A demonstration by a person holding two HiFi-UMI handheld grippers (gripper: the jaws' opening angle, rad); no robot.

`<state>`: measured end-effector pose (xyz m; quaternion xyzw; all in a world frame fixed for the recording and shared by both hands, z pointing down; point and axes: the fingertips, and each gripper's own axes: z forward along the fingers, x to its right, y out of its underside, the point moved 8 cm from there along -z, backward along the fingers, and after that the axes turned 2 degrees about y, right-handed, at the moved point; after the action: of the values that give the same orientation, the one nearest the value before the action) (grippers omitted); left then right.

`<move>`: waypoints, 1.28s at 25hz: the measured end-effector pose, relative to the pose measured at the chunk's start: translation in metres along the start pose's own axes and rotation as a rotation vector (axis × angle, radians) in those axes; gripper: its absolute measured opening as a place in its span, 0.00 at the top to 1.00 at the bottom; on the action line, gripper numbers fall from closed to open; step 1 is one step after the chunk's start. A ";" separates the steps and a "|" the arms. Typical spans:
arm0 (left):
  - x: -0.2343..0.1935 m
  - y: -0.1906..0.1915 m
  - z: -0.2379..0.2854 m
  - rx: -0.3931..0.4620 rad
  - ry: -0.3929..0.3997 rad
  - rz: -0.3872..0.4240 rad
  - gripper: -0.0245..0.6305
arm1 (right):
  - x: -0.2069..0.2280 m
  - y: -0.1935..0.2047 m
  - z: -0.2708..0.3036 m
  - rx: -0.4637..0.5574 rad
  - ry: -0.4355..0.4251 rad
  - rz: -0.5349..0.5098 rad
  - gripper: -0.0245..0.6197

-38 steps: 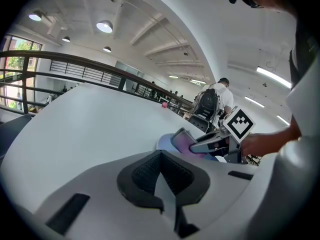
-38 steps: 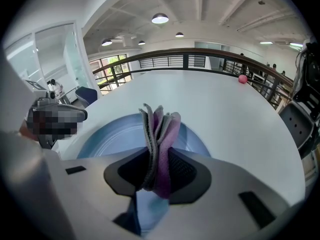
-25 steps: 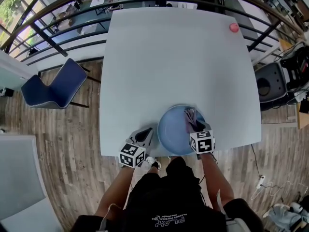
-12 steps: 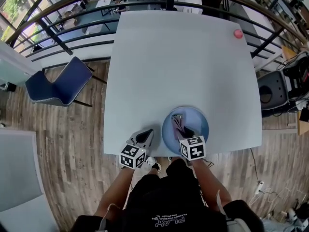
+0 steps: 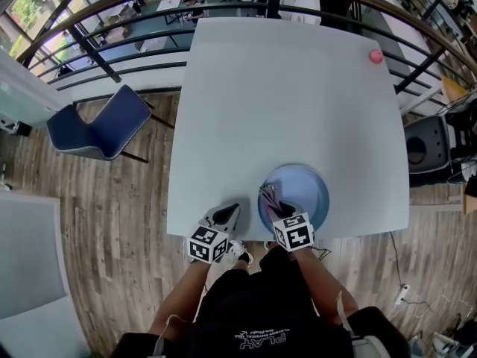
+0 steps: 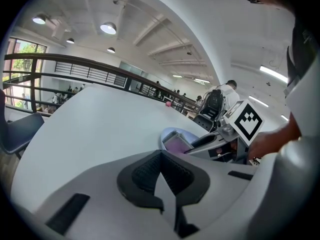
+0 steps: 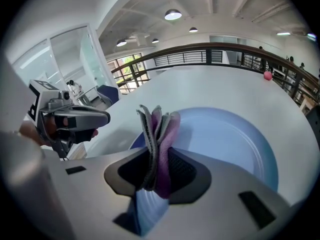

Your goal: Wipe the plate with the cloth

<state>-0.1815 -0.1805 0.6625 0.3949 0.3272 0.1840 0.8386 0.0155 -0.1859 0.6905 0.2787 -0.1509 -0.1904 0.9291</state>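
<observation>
A pale blue plate point(image 5: 307, 189) lies near the front edge of the white table point(image 5: 283, 103). My right gripper point(image 5: 277, 203) is shut on a folded purple and grey cloth point(image 5: 270, 197), held over the plate's left side. In the right gripper view the cloth point(image 7: 159, 134) stands up between the jaws above the plate point(image 7: 225, 139). My left gripper point(image 5: 223, 215) rests at the table's front edge, left of the plate, shut with nothing in it. The left gripper view shows the plate point(image 6: 172, 138) and the right gripper point(image 6: 220, 139) to its right.
A small pink ball point(image 5: 376, 56) sits at the table's far right corner. A blue chair point(image 5: 97, 133) stands on the wooden floor to the left. A dark railing point(image 5: 112, 21) curves behind the table. A black case point(image 5: 425, 151) stands to the right.
My right gripper has carried the cloth from the plate's right part across to its left side and nearer to me. The left gripper stayed at the table edge.
</observation>
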 end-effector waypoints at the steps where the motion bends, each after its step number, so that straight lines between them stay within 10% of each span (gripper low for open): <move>1: 0.000 0.001 0.000 -0.002 0.001 0.000 0.96 | 0.000 0.000 0.000 -0.004 0.002 -0.007 0.78; 32: 0.017 -0.025 0.009 0.014 0.054 0.059 0.96 | 0.080 0.011 -0.031 -0.027 0.250 0.017 0.79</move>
<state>-0.1620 -0.1912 0.6401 0.4053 0.3390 0.2170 0.8208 0.1009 -0.1982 0.6857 0.2862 -0.0335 -0.1483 0.9460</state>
